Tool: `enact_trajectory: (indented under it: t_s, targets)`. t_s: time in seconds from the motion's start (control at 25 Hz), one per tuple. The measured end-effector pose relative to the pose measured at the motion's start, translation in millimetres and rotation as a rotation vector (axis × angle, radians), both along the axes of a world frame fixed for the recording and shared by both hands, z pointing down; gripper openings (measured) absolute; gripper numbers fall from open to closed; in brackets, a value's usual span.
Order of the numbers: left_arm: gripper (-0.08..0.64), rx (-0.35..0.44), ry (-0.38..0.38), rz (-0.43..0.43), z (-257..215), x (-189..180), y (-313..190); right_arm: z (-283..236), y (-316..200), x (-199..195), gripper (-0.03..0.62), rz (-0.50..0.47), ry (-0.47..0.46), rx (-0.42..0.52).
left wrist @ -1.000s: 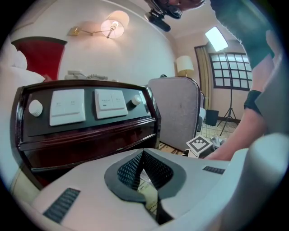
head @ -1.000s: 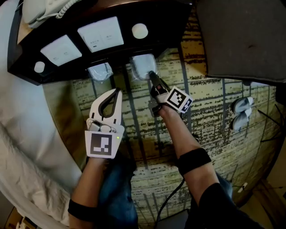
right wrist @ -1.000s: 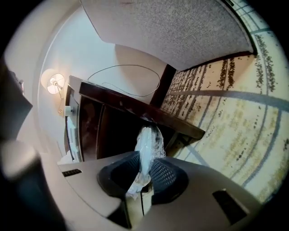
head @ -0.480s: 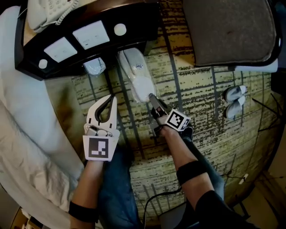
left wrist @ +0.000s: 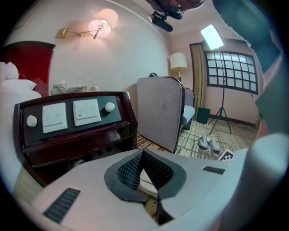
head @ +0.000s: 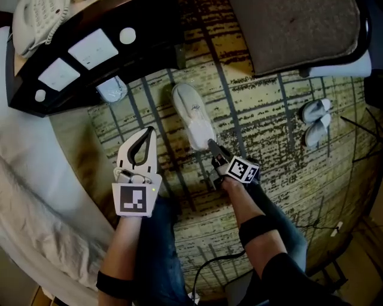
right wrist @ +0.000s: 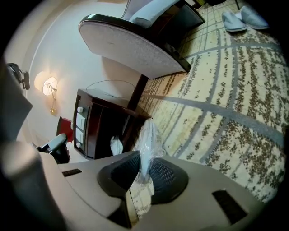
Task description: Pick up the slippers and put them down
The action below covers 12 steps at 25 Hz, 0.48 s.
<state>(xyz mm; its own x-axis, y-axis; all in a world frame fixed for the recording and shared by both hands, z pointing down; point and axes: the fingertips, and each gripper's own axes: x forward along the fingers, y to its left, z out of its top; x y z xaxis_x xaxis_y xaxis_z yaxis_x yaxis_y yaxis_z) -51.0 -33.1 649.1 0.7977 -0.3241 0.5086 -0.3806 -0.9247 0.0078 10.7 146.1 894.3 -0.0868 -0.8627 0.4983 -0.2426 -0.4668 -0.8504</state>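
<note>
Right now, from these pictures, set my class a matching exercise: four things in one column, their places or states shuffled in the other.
Things:
1. left gripper
2. right gripper
3. pair of slippers
4. telephone

Places or states:
A. on the carpet near the chair
B. shut, nothing in it
C. on top of the dark bedside console
D. shut on the wrapped slipper

Pairs: 1-B, 2-D, 3-A, 4-C.
</note>
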Motion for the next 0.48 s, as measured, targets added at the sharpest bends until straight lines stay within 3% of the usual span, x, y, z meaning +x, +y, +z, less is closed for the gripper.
enact_trajectory:
  t_s: [0.16, 0.28, 0.32, 0.36, 0.4, 0.48]
  targets:
    - [0.002, -0.014, -0.006, 0.026, 14, 9, 8, 22, 11, 6, 0.085, -0.009, 0.038, -0.074]
    - [0.002, -0.019, 0.001, 0.034, 18, 10, 10, 42, 22, 7, 0.122, -0.026, 0.068, -0.201]
    - [0.002, -0.022, 0.003, 0.034, 18, 10, 11, 48, 27, 6, 0.208, -0.037, 0.076, -0.253]
    - [0.002, -0.027, 0.002, 0.034, 16, 10, 12, 53, 32, 5, 0.336, -0.05, 0.083, -0.301]
    - [0.002, -0.03, 0.001, 0.035, 14, 9, 13, 56, 38, 5, 0.392, -0.064, 0.092, -0.346]
    - [0.002, -0.031, 0.001, 0.038, 5, 9, 14, 57, 48, 6, 0.434, -0.096, 0.126, -0.43]
